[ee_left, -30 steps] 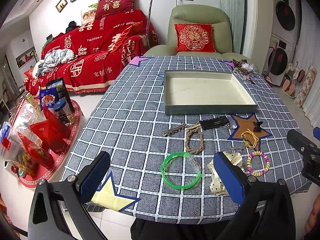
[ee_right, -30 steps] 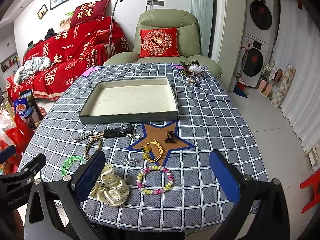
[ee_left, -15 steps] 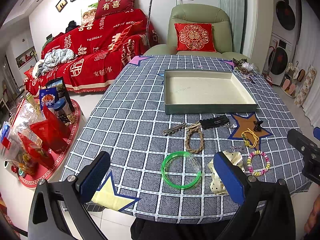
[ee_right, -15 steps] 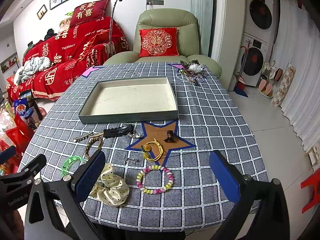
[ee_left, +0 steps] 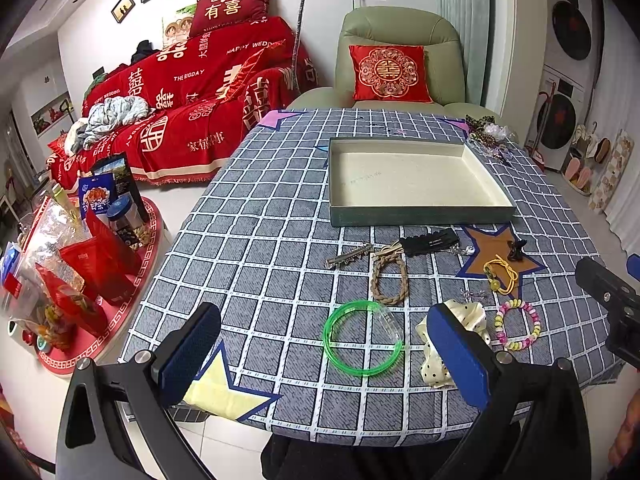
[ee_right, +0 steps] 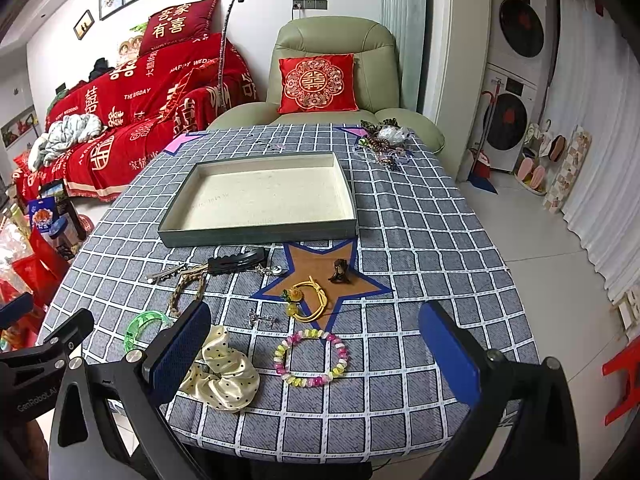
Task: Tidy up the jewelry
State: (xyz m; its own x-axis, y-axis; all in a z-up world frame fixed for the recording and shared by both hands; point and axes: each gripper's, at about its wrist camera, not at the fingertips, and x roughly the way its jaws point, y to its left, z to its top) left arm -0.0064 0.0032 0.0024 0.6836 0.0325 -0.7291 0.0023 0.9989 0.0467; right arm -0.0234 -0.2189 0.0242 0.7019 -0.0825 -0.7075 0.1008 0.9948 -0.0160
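Nothing picked yet; judging by the scene, the task is at its start. Tray (ee_right: 256, 196) is bare inside. All jewelry lies loose on the near side of the tray: green bangle (ee_left: 362, 338), bead bracelet (ee_right: 311, 358), scrunchie (ee_right: 224, 376), braided cord (ee_left: 388, 278), yellow cord (ee_right: 310, 300). Left gripper (ee_left: 324, 354) is spread wide, holding nothing, hovering at the table edge nearest the bangle. Right gripper (ee_right: 314, 354) likewise, framing the bead bracelet. Next move likely: lower the right gripper, pinch the bead bracelet, carry it to the tray.

Grey white-checked tablecloth (ee_left: 260, 240), green bangle (ee_left: 362, 338), cream black-dotted scrunchie (ee_right: 224, 376), pastel bead bracelet (ee_right: 312, 358).
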